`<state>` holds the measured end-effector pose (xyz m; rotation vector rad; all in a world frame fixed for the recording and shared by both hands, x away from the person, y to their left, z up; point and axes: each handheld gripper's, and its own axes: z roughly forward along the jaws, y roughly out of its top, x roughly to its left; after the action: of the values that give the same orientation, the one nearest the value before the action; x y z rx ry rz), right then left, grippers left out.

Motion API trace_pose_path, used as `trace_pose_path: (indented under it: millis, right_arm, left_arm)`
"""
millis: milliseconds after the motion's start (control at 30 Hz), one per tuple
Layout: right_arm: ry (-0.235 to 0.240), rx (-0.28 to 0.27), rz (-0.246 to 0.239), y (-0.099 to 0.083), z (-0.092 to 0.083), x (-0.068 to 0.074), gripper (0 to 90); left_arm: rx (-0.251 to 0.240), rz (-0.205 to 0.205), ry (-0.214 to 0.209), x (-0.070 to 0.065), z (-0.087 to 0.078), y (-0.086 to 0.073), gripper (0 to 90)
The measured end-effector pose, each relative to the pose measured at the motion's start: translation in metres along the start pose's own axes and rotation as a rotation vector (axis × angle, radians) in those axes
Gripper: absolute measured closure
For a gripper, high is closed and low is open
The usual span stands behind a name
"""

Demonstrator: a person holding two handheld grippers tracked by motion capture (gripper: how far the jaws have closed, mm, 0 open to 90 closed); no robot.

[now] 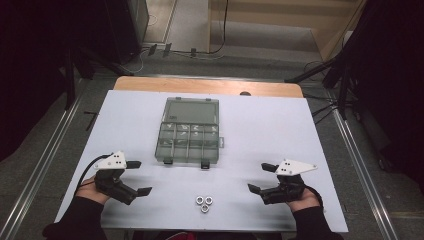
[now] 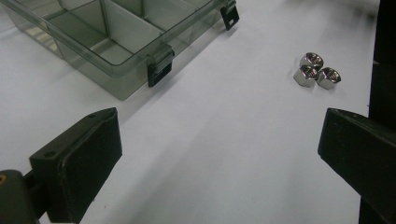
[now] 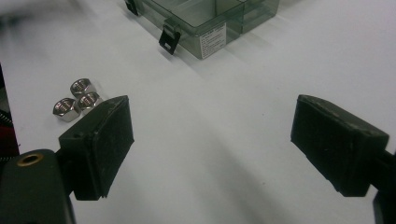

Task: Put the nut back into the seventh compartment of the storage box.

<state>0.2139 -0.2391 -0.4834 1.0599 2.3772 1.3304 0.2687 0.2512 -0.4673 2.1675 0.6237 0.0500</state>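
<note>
While both hands rest at the near edge of the white worktop (image 1: 280, 125), the left claw (image 1: 137, 177) gapes empty; a clear open box (image 1: 189, 132) sits mid-worktop, three nuts (image 1: 204, 202) cluster nearer, and the right claw (image 1: 260, 177) gapes empty too.

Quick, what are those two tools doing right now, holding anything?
Left tool: open, holding nothing, hovering over the white table.
Right tool: open, holding nothing too.

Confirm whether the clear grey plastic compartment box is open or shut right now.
Open. The clear grey plastic compartment box has its lid laid flat behind it, and both black latches hang loose with the dividers uncovered.
</note>
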Motion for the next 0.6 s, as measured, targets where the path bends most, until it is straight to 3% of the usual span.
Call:
trace_pose_path:
  millis: [367, 600]
  right_arm:
    - [0.013, 0.015, 0.010, 0.0006, -0.0001, 0.0012, 15.1]
    - [0.003, -0.011, -0.007, 0.0000, -0.0016, 0.0013, 14.9]
  left_arm:
    - [-0.005, 0.001, -0.007, -0.0008, -0.0001, 0.0003, 0.0]
    - [-0.001, 0.002, -0.015, -0.0011, 0.0003, 0.0006, 0.0]
